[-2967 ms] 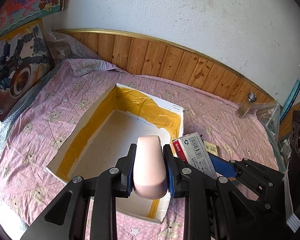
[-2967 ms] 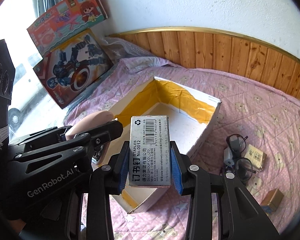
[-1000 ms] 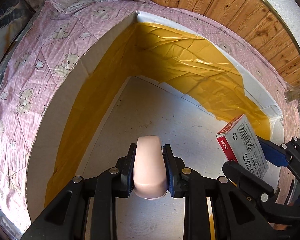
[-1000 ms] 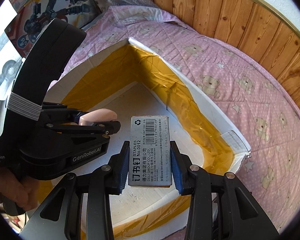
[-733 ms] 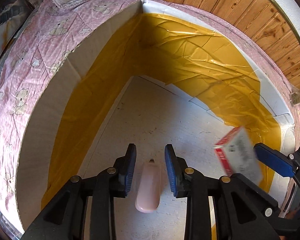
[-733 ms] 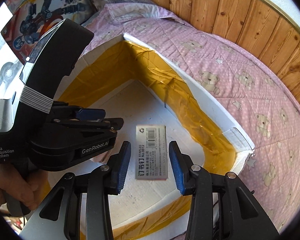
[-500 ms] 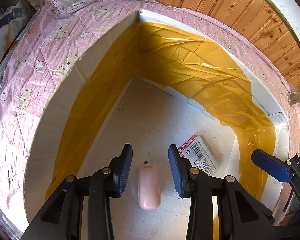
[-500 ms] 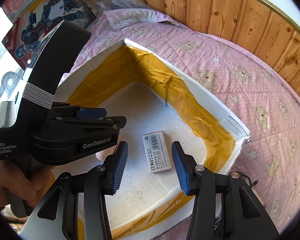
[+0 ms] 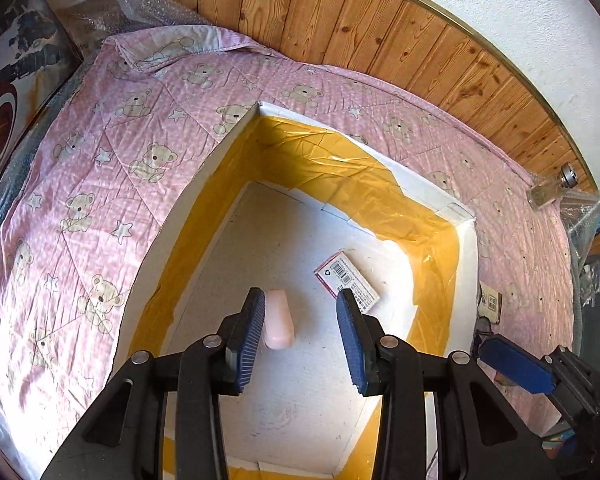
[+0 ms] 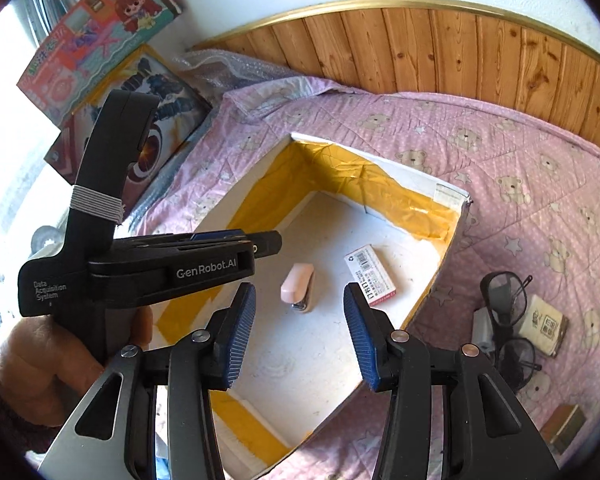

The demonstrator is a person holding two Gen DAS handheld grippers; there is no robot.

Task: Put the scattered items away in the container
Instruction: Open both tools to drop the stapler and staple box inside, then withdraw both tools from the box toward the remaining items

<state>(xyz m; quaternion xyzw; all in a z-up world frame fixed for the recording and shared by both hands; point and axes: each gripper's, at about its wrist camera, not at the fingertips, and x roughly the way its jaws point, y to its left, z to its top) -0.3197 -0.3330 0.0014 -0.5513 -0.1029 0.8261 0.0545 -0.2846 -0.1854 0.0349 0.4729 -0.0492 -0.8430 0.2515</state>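
A white box (image 9: 420, 188) (image 10: 420, 178) lined with yellow tape sits on the pink bear-print quilt. On its floor lie a pink stapler (image 9: 278, 318) (image 10: 298, 286) and a grey-and-red staples box (image 9: 346, 276) (image 10: 372, 270). My left gripper (image 9: 300, 320) hangs open above the box floor, over the stapler, with nothing between its fingers. My right gripper (image 10: 298, 312) is also open and empty, above the box's near side. The left gripper's body (image 10: 160, 264) shows from the side in the right wrist view, held by a hand (image 10: 32, 344).
On the quilt right of the box lie black glasses (image 10: 508, 320), a small tan printed box (image 10: 544, 324) (image 9: 490, 302) and a brown block (image 10: 564, 428). Toy boxes (image 10: 100, 56) lean at the left wall. A glass bottle (image 9: 550, 188) lies by the wooden panelling.
Both grippers opened and dropped their loads: the pink stapler and the staples box now lie on the box floor. Both grippers have since risen and pulled back.
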